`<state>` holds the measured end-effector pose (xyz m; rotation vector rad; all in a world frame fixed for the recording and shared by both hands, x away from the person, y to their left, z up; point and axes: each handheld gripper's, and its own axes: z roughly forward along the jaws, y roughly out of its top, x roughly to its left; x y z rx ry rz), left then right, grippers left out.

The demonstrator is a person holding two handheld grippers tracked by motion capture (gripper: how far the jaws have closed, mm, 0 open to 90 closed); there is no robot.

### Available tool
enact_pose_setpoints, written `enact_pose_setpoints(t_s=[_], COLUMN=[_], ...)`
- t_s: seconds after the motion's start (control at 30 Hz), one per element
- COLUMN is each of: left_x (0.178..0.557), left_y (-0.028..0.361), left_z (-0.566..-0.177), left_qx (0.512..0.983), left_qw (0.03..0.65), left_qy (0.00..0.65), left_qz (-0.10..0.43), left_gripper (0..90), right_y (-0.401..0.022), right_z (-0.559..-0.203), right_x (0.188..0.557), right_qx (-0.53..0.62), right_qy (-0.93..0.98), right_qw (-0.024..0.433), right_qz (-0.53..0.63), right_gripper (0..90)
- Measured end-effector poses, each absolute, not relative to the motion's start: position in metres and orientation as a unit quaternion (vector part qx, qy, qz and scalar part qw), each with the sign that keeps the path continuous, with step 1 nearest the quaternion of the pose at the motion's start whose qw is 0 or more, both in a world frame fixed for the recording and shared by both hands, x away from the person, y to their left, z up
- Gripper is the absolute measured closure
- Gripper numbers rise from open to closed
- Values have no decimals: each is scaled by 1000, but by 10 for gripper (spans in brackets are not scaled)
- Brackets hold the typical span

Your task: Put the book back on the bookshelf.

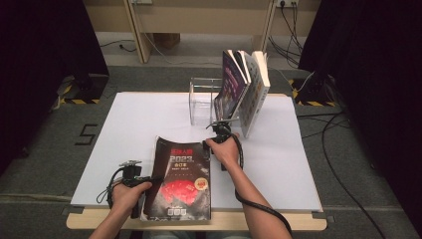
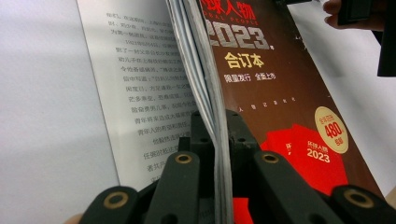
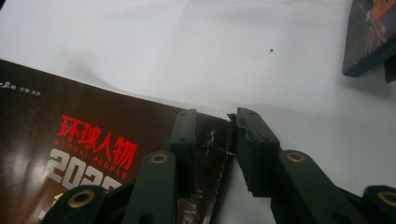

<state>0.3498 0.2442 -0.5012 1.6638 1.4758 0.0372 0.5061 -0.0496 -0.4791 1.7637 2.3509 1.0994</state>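
Nearest, at the front edge of the white tabletop: left gripper clamped on the magazine, jaws narrow, pinching the front cover and a thick sheaf of pages at the left edge. Seen in the left gripper view, sheaf running straight up between the jaws, printed page fanned open to one side, dark cover with red panel and gold sticker to the other. Probably held so to pin the near side and keep the magazine from sliding while the far end is taken. Magazine itself flat, spine side to the right, reaching from the near edge toward the tabletop's middle. Farther along, right gripper at the far right corner of the magazine, jaws half wide, straddling that corner with pads not visibly pressing; likely set there for a second hold before lifting. Beyond, well apart: clear stand with leaning books, seemingly where the magazine belongs, propped upright beside them.
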Motion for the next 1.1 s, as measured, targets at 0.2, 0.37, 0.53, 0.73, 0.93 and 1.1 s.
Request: enact_pose_setpoints(t_s=[0.2,0.37,0.53,0.73,0.93,1.1], left_x=[350,350,350,349,348,348], left_y=[244,244,244,245,245,245], left_z=[-501,-501,-500,-501,-502,-502], left_qx=[668,671,673,669,667,667], left_qw=[444,441,440,443,447,446], left_qy=[597,596,595,596,595,597], left_qz=[14,15,16,16,17,18], left_gripper=[836,836,835,836,836,836], right_y=[-51,-51,-54,-52,-47,-47], right_z=[-480,-479,-479,-476,-478,-482], right_x=[505,504,502,501,500,499], right_qx=[565,566,570,563,560,576], right_qy=[747,747,743,748,751,733], right_qw=[-10,-11,-22,-18,3,-1], right_qz=[351,347,352,351,349,362], right_gripper=[715,724,734,723,667,695])
